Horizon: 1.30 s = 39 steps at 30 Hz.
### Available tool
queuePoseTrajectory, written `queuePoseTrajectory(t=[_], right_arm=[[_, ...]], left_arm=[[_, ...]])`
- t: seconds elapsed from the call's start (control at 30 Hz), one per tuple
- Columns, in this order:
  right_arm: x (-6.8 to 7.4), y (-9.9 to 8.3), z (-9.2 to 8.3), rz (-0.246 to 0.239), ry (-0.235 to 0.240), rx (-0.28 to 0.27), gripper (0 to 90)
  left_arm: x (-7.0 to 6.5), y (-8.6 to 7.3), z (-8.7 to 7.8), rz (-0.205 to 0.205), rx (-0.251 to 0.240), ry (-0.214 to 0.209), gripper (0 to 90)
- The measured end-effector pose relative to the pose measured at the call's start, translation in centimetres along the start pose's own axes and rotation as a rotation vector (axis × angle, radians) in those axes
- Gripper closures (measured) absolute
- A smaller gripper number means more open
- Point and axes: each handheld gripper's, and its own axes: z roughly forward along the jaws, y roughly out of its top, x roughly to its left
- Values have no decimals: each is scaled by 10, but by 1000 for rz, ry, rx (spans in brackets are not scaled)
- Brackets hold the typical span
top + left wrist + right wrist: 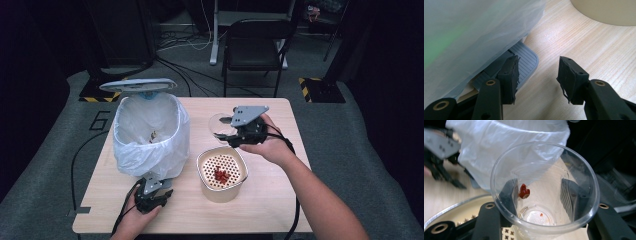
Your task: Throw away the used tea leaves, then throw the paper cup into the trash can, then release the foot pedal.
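A bin lined with a white bag (150, 132) stands on the left of the table with its grey lid (137, 85) raised. My left gripper (155, 182) sits low at the bin's foot. Its jaws stand apart with nothing between them (539, 75), and the left one lies over the grey ribbed pedal (526, 62). My right gripper (231, 131) is shut on a clear plastic cup (220, 124), held tilted above the table between the bin and a cream strainer bowl (222, 172). One red piece (524, 191) sticks to the cup's (544, 152) inner wall.
The strainer bowl's perforated insert holds several red pieces (221, 176). The wooden table (270, 200) ends close to the person. A black folding chair (255, 47) and floor cables lie beyond the far edge. Bare wood shows to the right of the bowl.
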Motion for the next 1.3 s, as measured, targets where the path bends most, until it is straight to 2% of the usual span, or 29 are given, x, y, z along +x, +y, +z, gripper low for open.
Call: queuePoseTrajectory(t=[0.07, 0.17, 0.23, 0.37, 0.43, 0.63, 0.73, 0.87, 0.93, 0.97, 1.3], right_arm=[[-6, 1, 1, 76, 11, -9, 482], [-12, 2, 3, 148, 8, -11, 481], [-15, 2, 3, 178, 5, -10, 481], [-19, 5, 4, 203, -2, -1, 481], [-20, 8, 4, 227, 12, -10, 481], [-21, 23, 3, 243, 17, -26, 481], [-21, 35, 1, 245, 14, -27, 481], [-25, 52, -1, 271, 27, -45, 481], [-26, 60, -1, 275, 32, -55, 481], [-26, 63, -1, 275, 34, -58, 481], [-27, 90, 13, 272, 94, -59, 480]], left_arm=[[0, 0, 0, 3, 0, 1, 510], [0, 0, 0, 4, 1, 2, 510], [0, 0, 0, 8, 3, 0, 510], [0, 0, 0, 2, 3, -2, 510], [0, 0, 0, -4, -1, 0, 510], [0, 0, 0, 3, -1, 3, 510], [0, 0, 0, 3, 0, 1, 511], [0, 0, 0, 7, 0, 1, 511], [-1, 0, 1, -11, -7, 0, 510], [0, 0, 1, -3, -9, 2, 511], [-1, 0, 1, -16, -10, 2, 510]])
